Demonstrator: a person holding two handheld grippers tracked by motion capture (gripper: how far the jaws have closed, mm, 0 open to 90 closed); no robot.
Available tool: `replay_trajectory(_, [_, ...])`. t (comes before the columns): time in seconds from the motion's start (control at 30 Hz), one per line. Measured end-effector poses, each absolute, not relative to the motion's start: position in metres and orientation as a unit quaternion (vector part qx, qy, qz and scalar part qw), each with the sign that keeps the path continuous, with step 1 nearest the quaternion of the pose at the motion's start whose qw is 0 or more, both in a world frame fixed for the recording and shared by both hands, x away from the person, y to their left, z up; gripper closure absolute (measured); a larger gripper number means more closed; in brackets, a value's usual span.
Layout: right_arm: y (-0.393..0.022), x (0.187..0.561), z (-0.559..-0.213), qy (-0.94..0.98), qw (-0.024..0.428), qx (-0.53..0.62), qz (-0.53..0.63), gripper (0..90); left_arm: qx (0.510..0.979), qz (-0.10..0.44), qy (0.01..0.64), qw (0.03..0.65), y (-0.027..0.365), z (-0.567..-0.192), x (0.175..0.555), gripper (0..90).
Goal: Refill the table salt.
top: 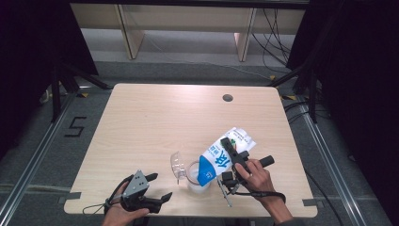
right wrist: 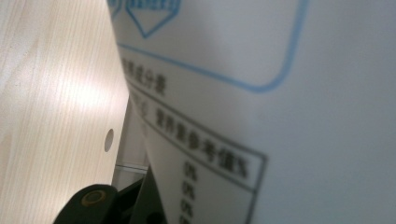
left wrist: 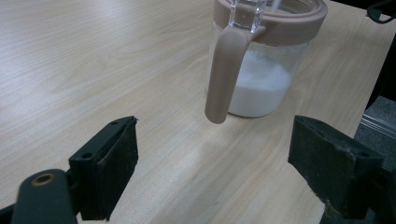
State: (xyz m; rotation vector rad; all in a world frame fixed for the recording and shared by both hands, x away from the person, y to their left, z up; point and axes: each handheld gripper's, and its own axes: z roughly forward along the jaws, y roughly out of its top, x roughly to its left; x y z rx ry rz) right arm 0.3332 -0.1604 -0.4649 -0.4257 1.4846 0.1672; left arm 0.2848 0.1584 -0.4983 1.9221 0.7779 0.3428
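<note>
Right gripper around carton, spout-down over pitcher

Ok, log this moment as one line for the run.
right gripper shut on tilted milk carton, spout over jug | jug part-filled with white liquid | left gripper open, empty, beside jug

One blue-and-white milk carton sits clamped in the right gripper. One clear glass pitcher with a beige plastic lid and handle stands just ahead of the left gripper. One pale wooden table lies under both grippers.
</note>
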Motion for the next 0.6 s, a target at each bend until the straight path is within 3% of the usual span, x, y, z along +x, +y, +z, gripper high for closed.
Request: replay_trajectory(0.6, [-0.1593, 0.3326, -0.4641, 0.665, 0.715, -0.204, 0.070, 74.7, 0.794, 0.141, 0.321, 0.497, 0.1585, -0.4983, 0.2849, 15.3])
